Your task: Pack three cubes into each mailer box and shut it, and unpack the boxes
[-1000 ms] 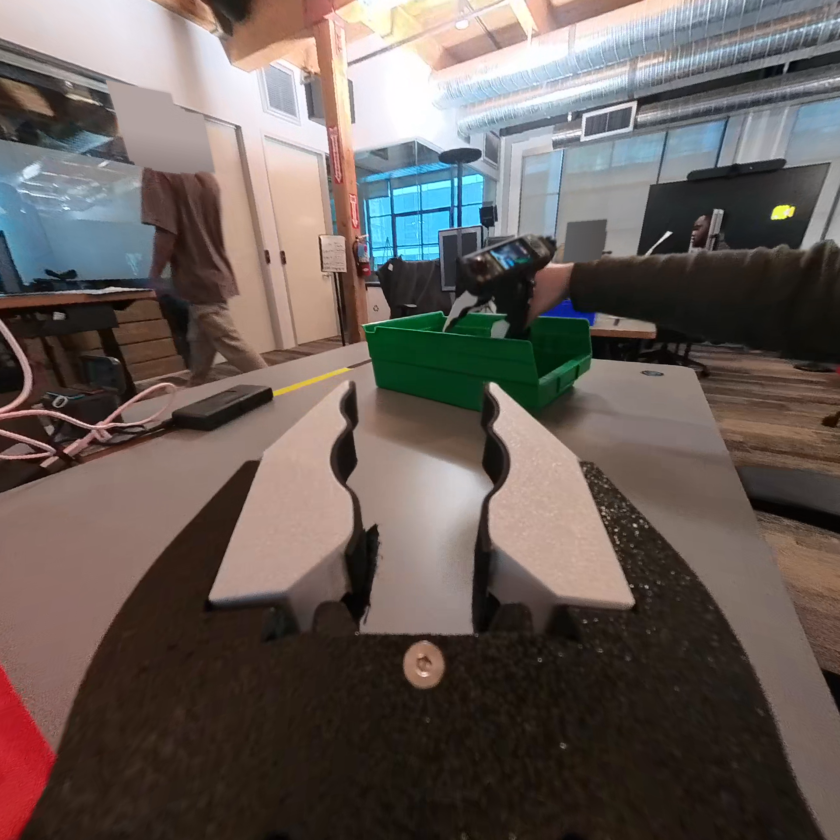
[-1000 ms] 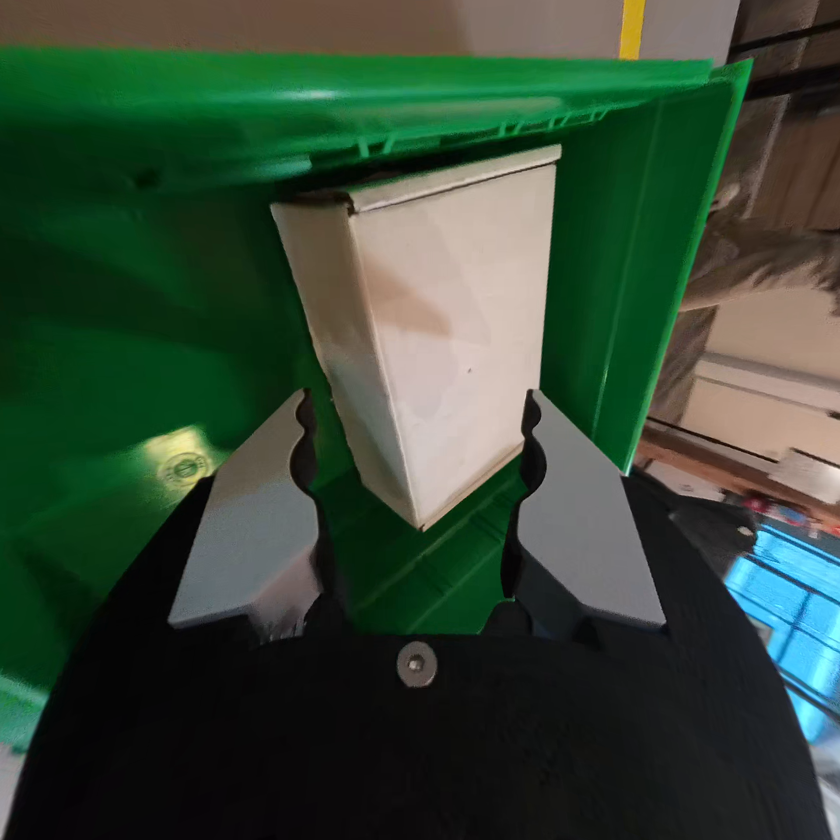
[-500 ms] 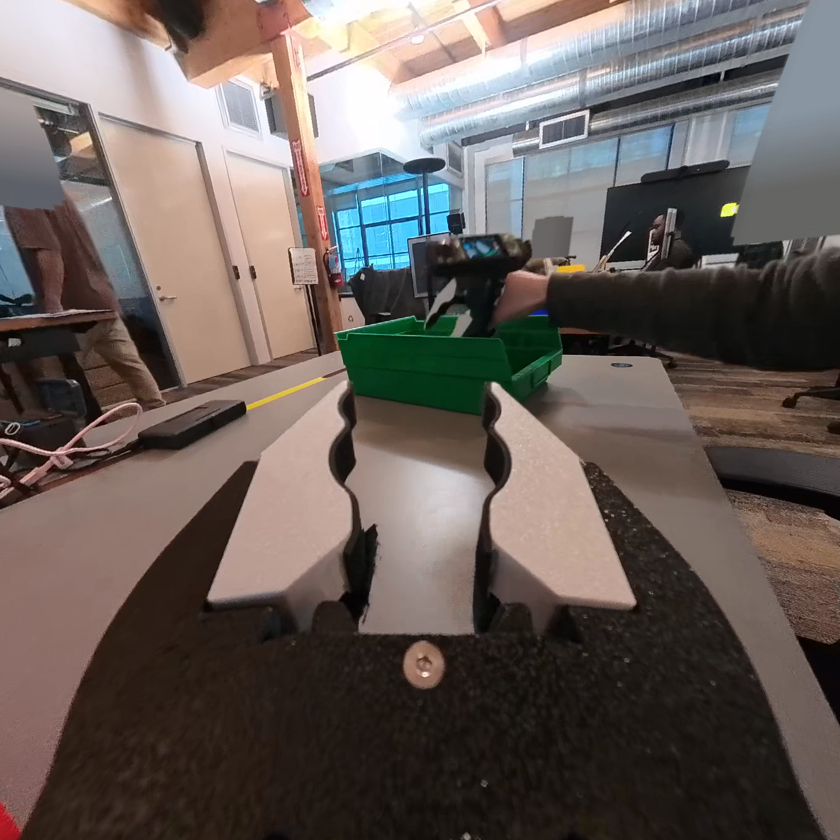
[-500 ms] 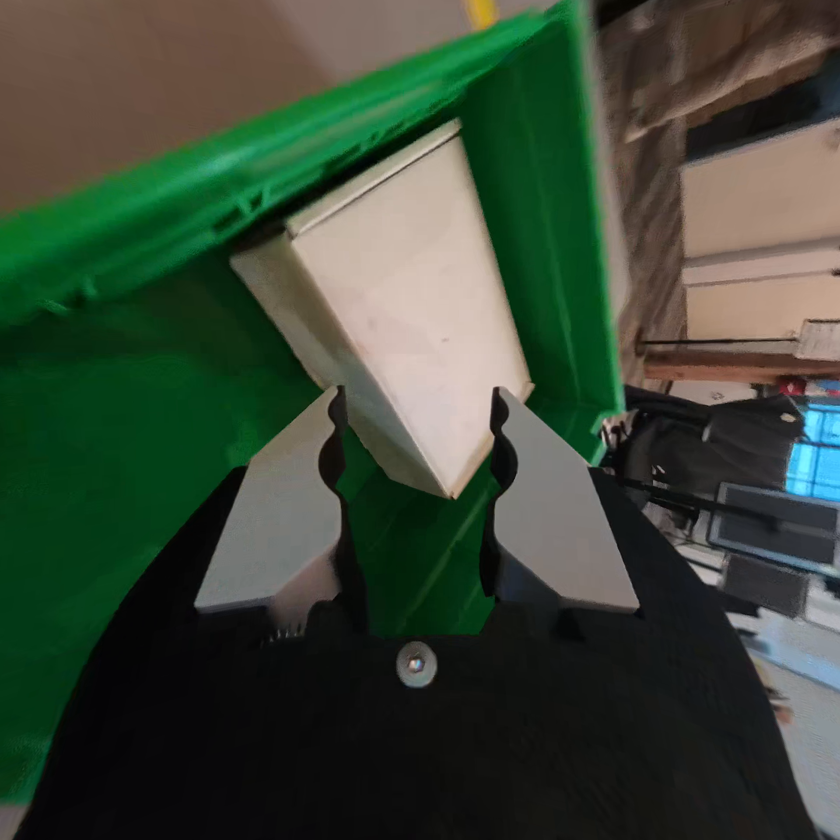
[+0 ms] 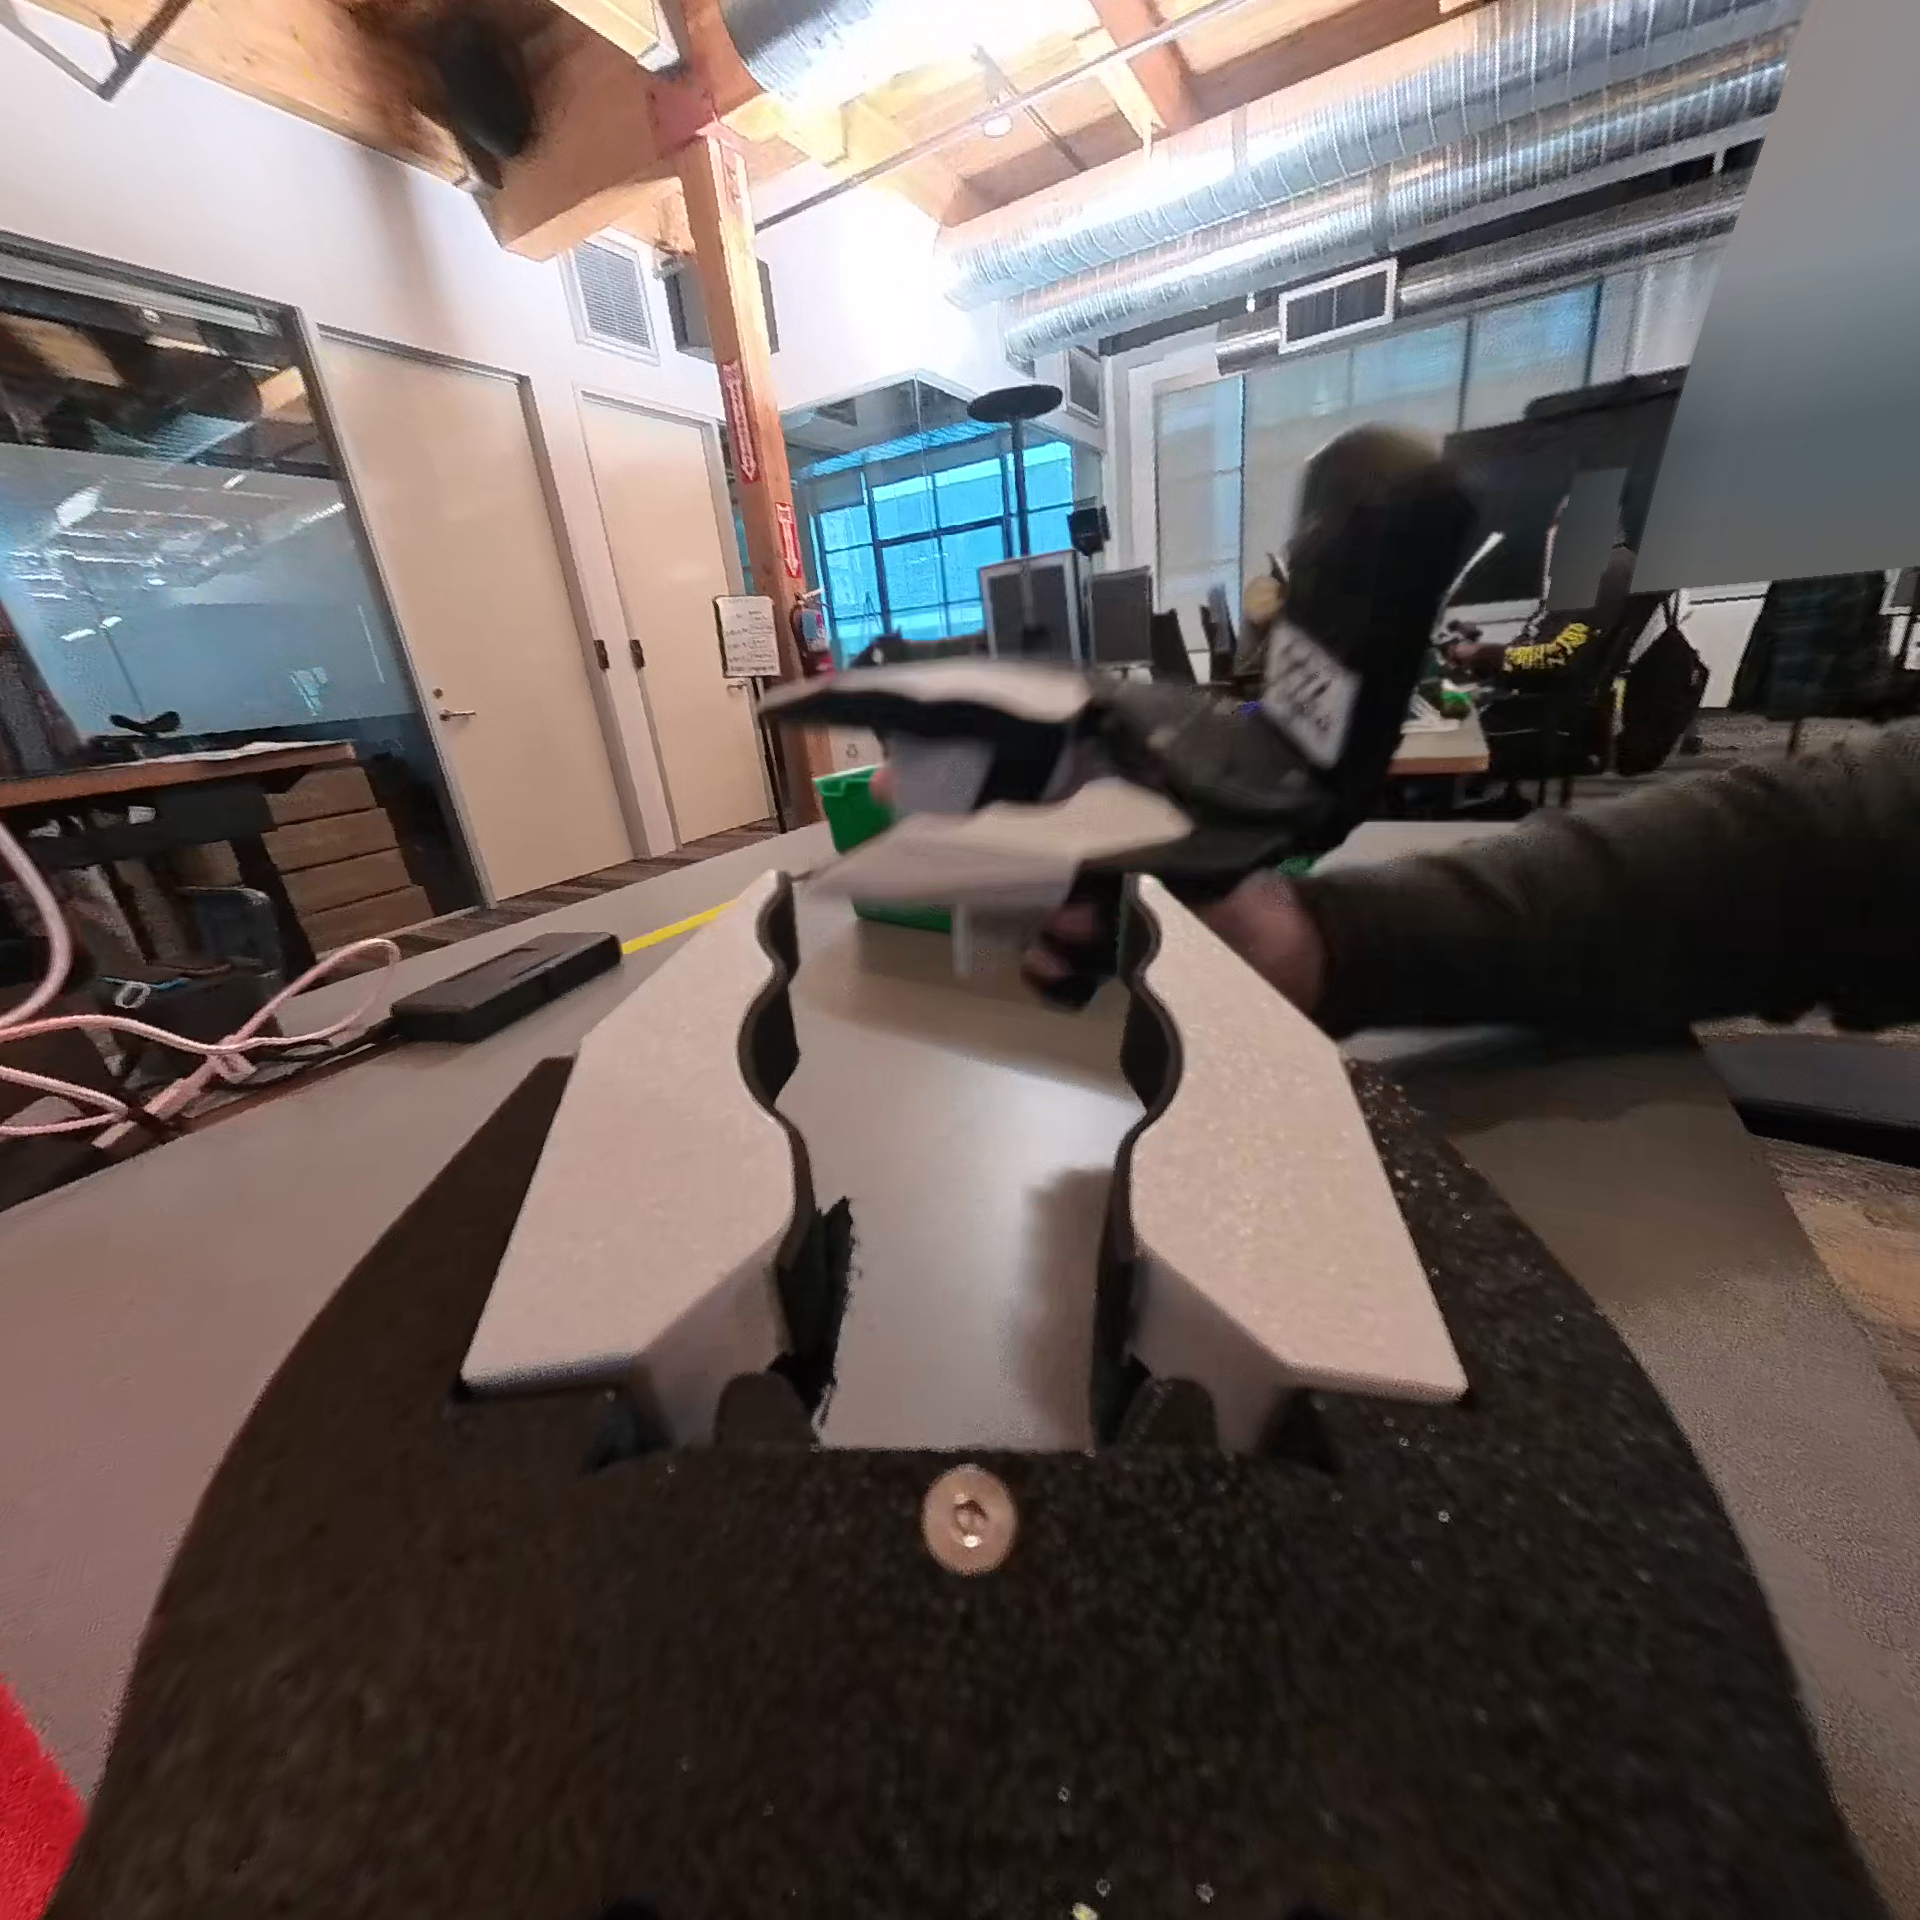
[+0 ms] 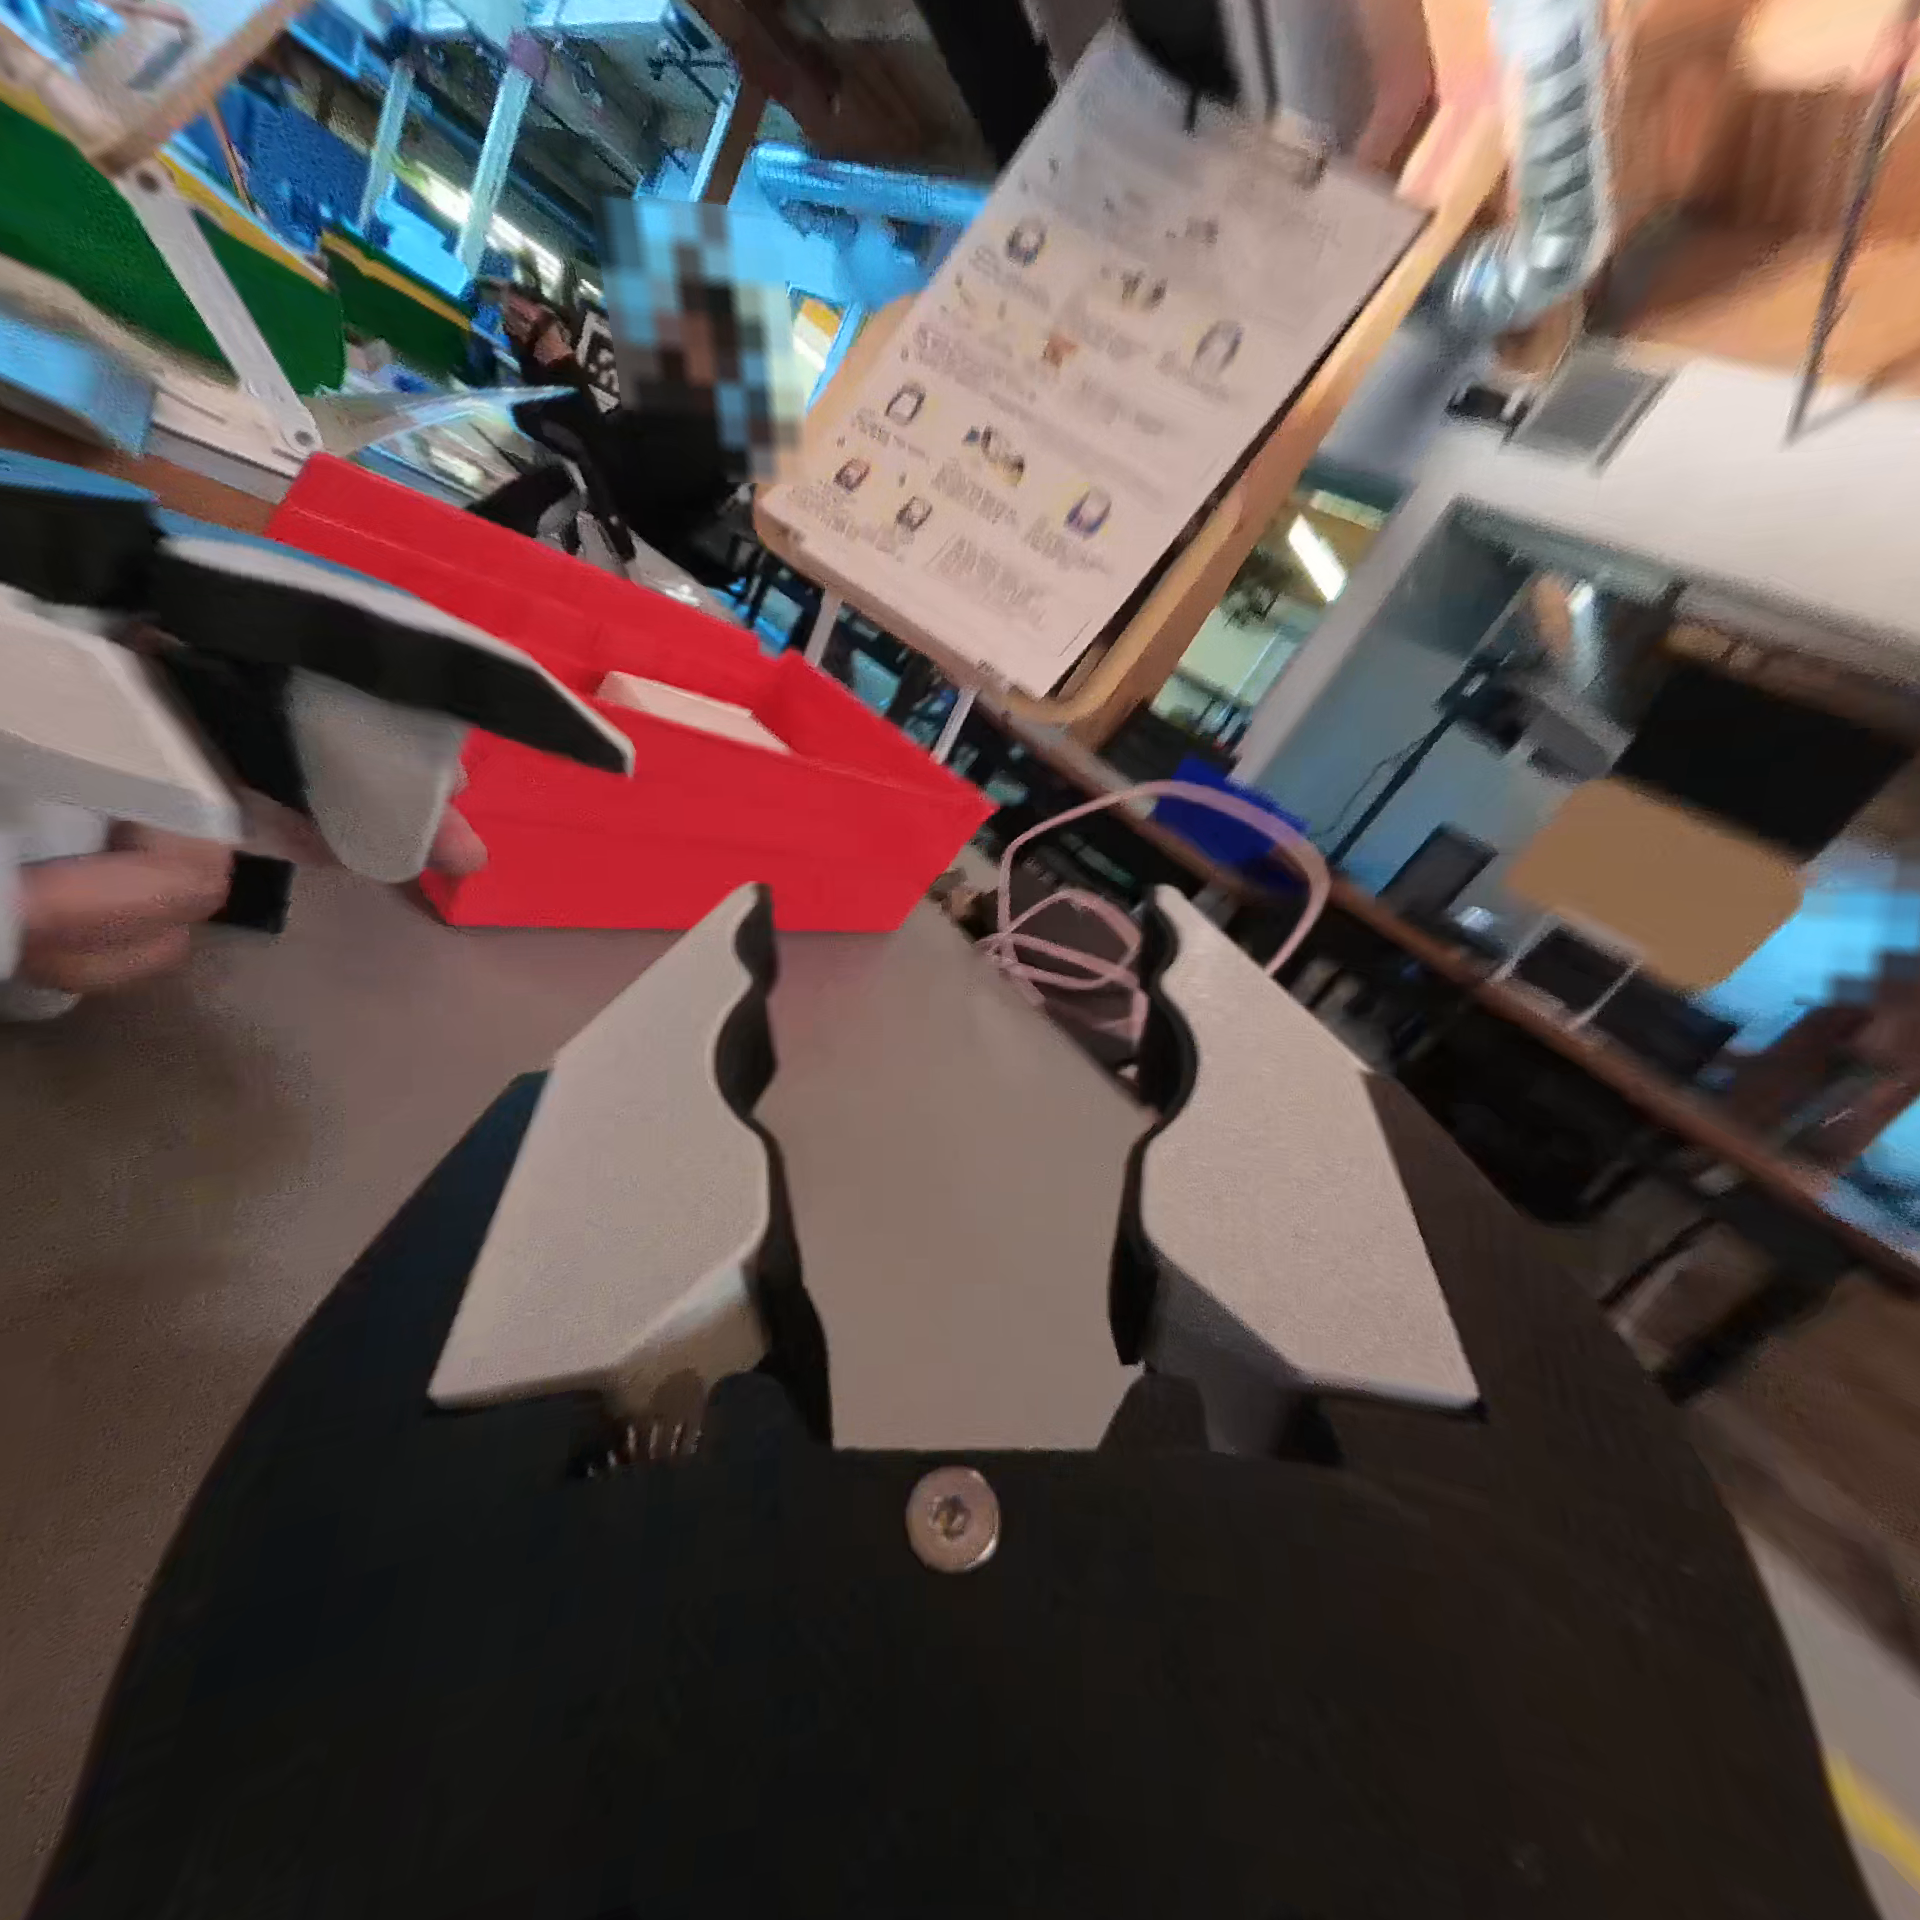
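While a white mailer box (image 6: 691, 710) lies inside the red bin (image 6: 727, 821), ahead and to the left of the right tongs (image 6: 961, 956), no box or cube sits between either pair of fingers. Both fingers of the right tongs stand apart with only bare bench (image 6: 260, 1143) between them, gripping nothing. A pale pink cable (image 6: 1091, 935) loops at the bench edge just beyond the right fingertip. Left of the right tongs, the other tool shows with a hand (image 6: 94, 914) around its grip, in front of the red bin. From the other side, the left tongs (image 5: 956, 935) are likewise parted over bare bench surface and hold nothing. Just beyond their tips the right tool crosses the view, blurred, lying sideways with its fingers apart one above the other; a dark sleeve (image 5: 1610, 914) reaches in from the right behind it. Farther ahead, partly hidden by that tool, the green bin (image 5: 857, 810) stands on the bench; its contents cannot be made out. Off to the left of the left tongs a flat black device (image 5: 509, 982) rests near the bench edge, with pink cable beside it.
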The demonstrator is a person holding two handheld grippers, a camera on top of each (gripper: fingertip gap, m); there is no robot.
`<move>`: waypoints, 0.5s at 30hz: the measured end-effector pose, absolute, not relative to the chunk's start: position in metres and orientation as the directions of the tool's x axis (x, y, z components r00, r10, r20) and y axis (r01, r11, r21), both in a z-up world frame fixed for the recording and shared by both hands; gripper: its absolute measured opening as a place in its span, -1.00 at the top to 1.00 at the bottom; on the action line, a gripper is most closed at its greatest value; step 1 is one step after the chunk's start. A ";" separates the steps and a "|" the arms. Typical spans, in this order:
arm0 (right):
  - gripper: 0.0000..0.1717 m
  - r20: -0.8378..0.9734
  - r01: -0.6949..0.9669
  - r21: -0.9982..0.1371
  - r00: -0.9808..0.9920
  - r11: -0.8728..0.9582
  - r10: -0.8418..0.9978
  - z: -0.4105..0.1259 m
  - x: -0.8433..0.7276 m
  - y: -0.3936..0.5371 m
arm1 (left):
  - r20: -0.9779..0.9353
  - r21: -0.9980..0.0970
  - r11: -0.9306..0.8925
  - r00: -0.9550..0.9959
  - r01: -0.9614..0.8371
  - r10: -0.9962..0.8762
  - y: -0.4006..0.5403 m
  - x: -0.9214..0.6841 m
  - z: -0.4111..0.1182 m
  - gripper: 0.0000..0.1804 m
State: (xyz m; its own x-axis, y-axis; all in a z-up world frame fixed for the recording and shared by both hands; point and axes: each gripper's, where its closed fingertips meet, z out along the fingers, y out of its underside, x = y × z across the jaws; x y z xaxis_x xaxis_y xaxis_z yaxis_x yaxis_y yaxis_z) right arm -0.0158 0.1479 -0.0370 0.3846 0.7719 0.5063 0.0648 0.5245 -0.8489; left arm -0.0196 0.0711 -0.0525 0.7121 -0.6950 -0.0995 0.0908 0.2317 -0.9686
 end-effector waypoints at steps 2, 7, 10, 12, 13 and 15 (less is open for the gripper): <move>-0.03 0.398 0.054 -0.908 0.424 0.416 0.814 -0.057 -0.038 0.173 | -0.084 -0.963 0.244 0.727 0.116 -0.681 0.072 -0.027 -0.046 0.34; -0.16 0.432 0.007 -0.872 0.483 0.490 0.762 -0.056 -0.044 0.185 | -0.045 -0.945 0.276 0.764 0.178 -0.643 0.072 -0.045 -0.031 0.33; -0.15 0.437 -0.017 -0.861 0.488 0.509 0.755 -0.055 -0.037 0.185 | 0.024 -0.948 0.228 0.762 0.223 -0.648 0.072 -0.052 -0.026 0.31; -0.10 0.414 -0.033 -0.872 0.484 0.489 0.771 -0.056 -0.036 0.188 | 0.050 -0.941 0.224 0.757 0.254 -0.651 0.070 -0.059 -0.018 0.27; -0.12 0.396 -0.050 -0.876 0.491 0.479 0.776 -0.054 -0.035 0.190 | 0.046 -0.933 0.246 0.764 0.263 -0.643 0.067 -0.065 -0.011 0.26; -0.33 0.366 -0.084 -0.877 0.522 0.474 0.770 -0.048 -0.030 0.194 | 0.056 -0.925 0.262 0.782 0.275 -0.621 0.064 -0.082 0.002 0.26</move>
State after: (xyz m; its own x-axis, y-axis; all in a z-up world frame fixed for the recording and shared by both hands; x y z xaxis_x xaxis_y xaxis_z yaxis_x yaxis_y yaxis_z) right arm -0.0298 0.1941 -0.0479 0.5219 0.7704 0.3661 -0.0844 0.4738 -0.8766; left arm -0.0819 0.0642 0.0015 0.7816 -0.6213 0.0560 0.2745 0.2620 -0.9252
